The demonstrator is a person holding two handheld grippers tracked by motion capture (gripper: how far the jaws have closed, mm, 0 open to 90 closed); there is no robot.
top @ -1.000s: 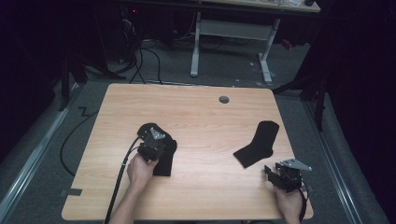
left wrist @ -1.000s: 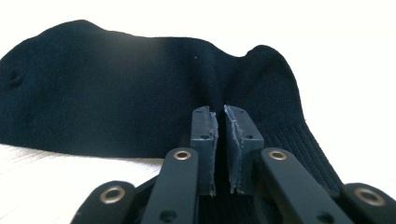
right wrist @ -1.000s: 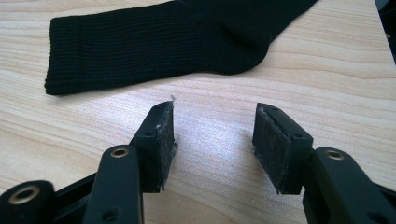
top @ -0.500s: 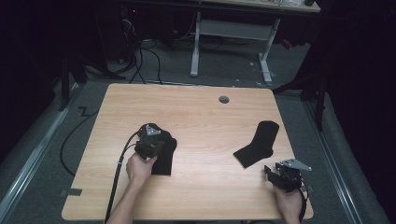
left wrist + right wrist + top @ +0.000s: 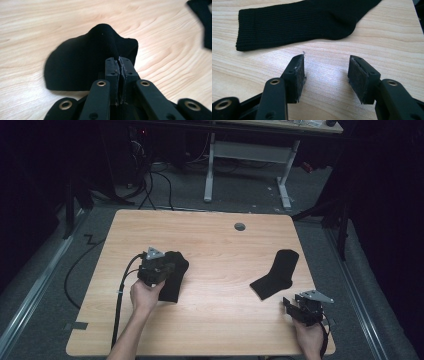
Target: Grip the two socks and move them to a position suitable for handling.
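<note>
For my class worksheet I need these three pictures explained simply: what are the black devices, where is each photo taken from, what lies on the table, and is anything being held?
A person holds hand-operated tongs in each hand; there is no robot arm. The wide picture is taken from above the light wooden table. The other two come from cameras riding on each tool, looking along its jaws. Two black fabric socks lie on the table. The left tongs are shut, pinching a raised fold of the crumpled black sock. The right tongs are open, holding nothing, just short of the flat black ribbed sock, apart from it.
</note>
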